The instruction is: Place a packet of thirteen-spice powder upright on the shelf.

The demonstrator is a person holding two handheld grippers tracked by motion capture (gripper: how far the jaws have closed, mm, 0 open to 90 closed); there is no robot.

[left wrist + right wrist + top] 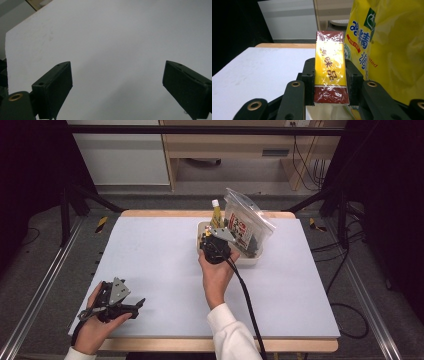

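1. Table (150,250): pale grey-white top with a light wooden edge along its far and near sides.
2. Floor (45,255): grey, with metal rails (35,295) running along both sides of the table.
3. Black frame bar (200,130) crosses overhead at the far end.
4. Behind: white panel (120,155), light wooden furniture (225,145), dark drapes at both sides.
5. Black cables (345,270) lie loose on the floor, right.

A red-and-yellow box (330,68) with red characters sits beside a yellow bag (392,50) printed blue.
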